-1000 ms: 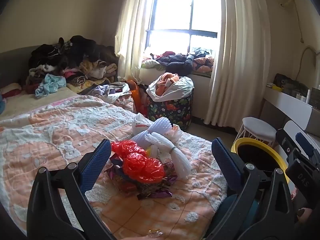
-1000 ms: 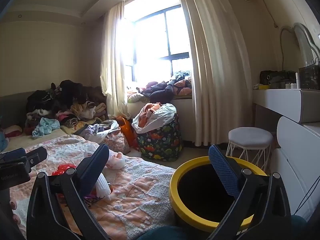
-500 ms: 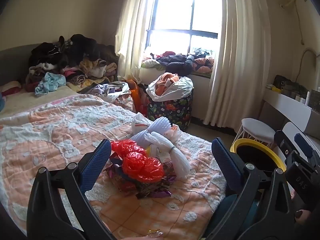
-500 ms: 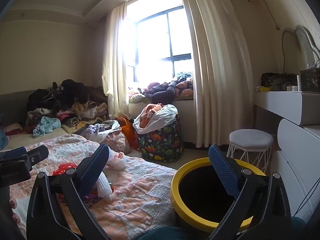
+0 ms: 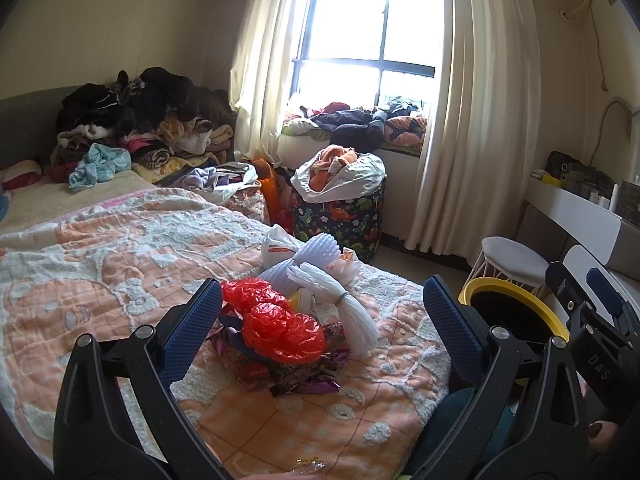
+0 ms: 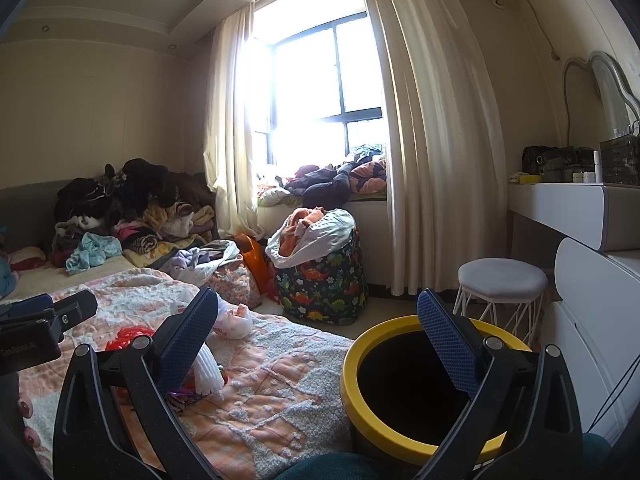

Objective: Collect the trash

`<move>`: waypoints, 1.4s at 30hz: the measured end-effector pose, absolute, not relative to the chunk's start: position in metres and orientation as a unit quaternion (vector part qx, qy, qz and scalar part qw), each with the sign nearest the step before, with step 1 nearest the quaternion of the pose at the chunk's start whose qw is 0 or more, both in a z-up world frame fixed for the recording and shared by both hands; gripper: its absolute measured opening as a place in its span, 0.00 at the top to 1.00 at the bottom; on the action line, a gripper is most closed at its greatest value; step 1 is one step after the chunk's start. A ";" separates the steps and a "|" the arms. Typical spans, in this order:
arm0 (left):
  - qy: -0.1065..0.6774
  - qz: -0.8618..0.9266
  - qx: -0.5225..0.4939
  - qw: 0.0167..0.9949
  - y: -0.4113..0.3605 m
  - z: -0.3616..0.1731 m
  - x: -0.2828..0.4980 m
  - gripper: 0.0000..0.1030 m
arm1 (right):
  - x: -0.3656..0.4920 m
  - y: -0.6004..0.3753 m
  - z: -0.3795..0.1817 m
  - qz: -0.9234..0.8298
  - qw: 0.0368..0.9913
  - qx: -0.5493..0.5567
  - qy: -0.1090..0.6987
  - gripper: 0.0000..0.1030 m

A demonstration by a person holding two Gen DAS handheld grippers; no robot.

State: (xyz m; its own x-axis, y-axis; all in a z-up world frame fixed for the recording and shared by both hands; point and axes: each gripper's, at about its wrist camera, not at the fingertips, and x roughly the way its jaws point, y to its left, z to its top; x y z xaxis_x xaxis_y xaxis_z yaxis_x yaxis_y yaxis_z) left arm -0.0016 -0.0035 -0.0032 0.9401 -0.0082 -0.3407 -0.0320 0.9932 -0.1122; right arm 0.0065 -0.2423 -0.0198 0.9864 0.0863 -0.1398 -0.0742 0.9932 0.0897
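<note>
The trash pile (image 5: pixel 288 332) sits on the near right part of your bed (image 5: pixel 100 264), on the peach and white quilt close to its right edge. On top lies a crumpled red plastic bag (image 5: pixel 280 328); under it you can see purple foil wrappers (image 5: pixel 308 384). Touching the pile on its far right side is a bundle of white foam netting (image 5: pixel 344 300) tied in the middle, and just beyond that a white plastic bag (image 5: pixel 280 246) with red print.

Your left gripper (image 5: pixel 320 332) hangs above the near edge of the quilt with its jaws spread wide, holding nothing; the pile shows in the gap between its blue pads (image 5: pixel 192 328). Your right gripper (image 6: pixel 316 344) is also wide open and empty, off the bed's right edge, with its right finger in front of the mouth of the bin.

That yellow-rimmed bin (image 6: pixel 400 436) stands on the floor just beside the bed. Farther off stand a white stool (image 6: pixel 500 284) and a dinosaur-print laundry bag (image 6: pixel 324 280) stuffed with clothes, below the window (image 6: pixel 320 92). More heaped clothes (image 5: pixel 140 120) cover the far left of the bed.
</note>
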 end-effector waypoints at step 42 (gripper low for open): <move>0.166 0.011 -0.092 0.982 0.011 -0.002 0.002 0.11 | 0.015 -0.221 -0.026 0.095 0.991 0.021 0.096 0.06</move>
State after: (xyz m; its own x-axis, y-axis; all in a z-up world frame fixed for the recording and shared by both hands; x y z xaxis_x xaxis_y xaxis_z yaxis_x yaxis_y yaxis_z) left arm 0.0025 0.0111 -0.0020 0.9449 -0.0083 -0.3273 -0.0527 0.9828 -0.1769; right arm 0.0150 -0.2210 -0.0262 0.9633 0.1926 -0.1870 -0.1847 0.9810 0.0591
